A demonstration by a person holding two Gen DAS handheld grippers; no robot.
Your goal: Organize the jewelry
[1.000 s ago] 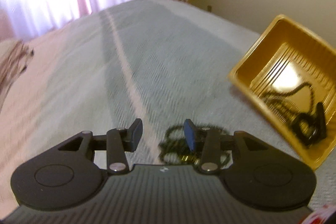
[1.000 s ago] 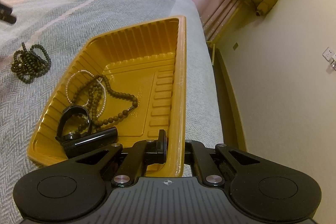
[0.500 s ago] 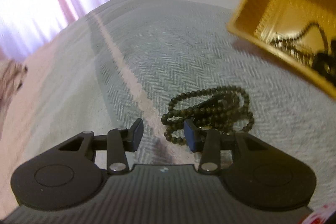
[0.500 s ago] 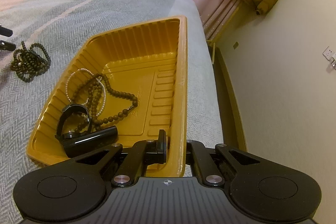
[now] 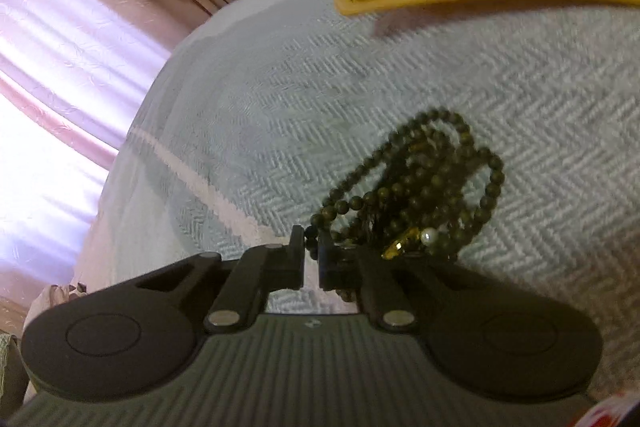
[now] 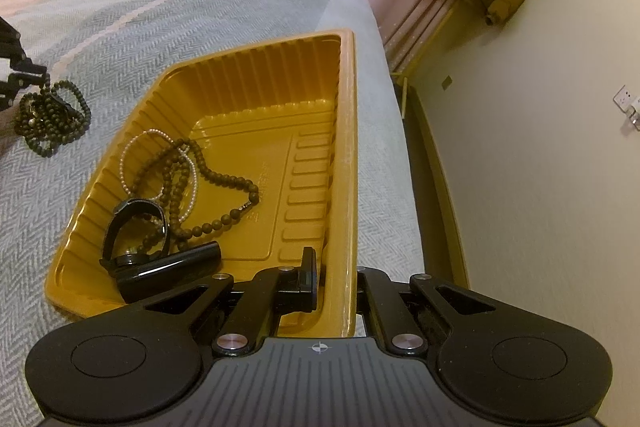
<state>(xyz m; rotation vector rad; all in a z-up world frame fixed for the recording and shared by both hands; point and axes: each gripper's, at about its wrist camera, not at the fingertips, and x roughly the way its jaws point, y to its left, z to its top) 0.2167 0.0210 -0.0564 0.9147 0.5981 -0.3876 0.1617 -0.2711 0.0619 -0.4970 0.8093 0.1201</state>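
**Bead strand pinched on the bed, tray held steady**

At the far left of the right wrist view, the left tongs (image 6: pixel 24 83) are seen at the edge of the dark green bead bracelet (image 6: pixel 50 119), which lies coiled in several loops on the bed (image 6: pixel 140 27), just beside the tray and outside it. In the left wrist view the jaws of the left tongs (image 5: pixel 311 253) are nearly together, and a strand of the bracelet (image 5: pixel 416 187) is caught between the pads; a small pearl-like bead and a gold-coloured charm sit near the pinch.

Further right, the yellow plastic tray (image 6: pixel 344 147) rests on the bed, thin-walled and ribbed along its sides. A pearl strand (image 6: pixel 132 147), a brown bead necklace (image 6: pixel 216 179) and a black watch (image 6: pixel 136 227) are already gathered in its near left corner. The right tongs (image 6: pixel 336 271) are closed on the tray's right-hand rim, one finger inside the wall and one outside.

The step in hand is judged to be the pick-up of the last loose piece. A straight lift is called for next, then a carry across the low wall and a release over the bare floor of the tray. Since only one strand is gripped, the smooth round beads may swing or slip. The herringbone weave of the cover is soft, so the tray is best kept braced.
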